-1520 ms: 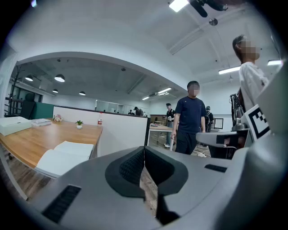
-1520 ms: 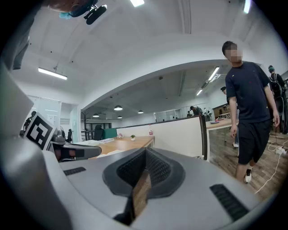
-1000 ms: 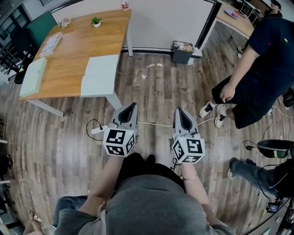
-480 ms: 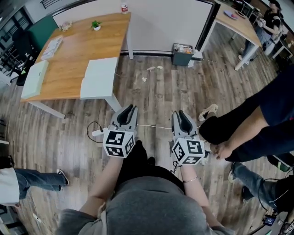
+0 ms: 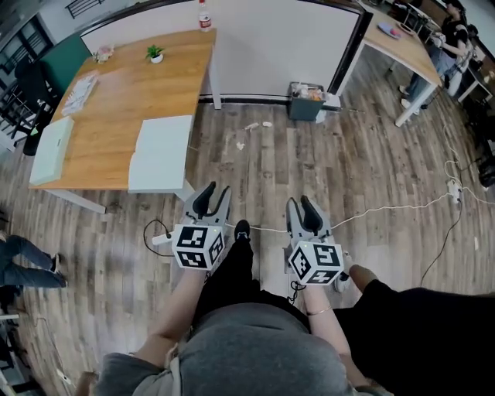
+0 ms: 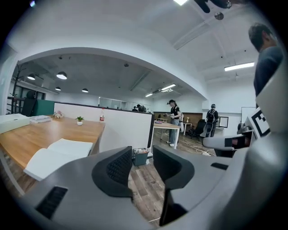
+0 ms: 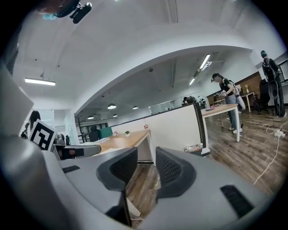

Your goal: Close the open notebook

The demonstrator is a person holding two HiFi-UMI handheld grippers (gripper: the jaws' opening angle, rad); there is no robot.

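While left gripper point(image 5: 216, 190) and right gripper point(image 5: 300, 201), jaws just opening apart, hold nothing, the left gripper's body cuts off the open notebook point(image 6: 58, 155).

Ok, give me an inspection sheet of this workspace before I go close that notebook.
Surface: wooden table, bare wood around the things.
Job's things: open notebook lying flat at the table's near edge, untouched.
Clutter: potted plant, bottle, papers, flat pale green item.
Grippers: left gripper and right gripper over the floor, short of the table; jaws have just been opening, nothing between them.
Cables: white cable across the floor.
Surroundings: bin by the white partition; people at a far desk.
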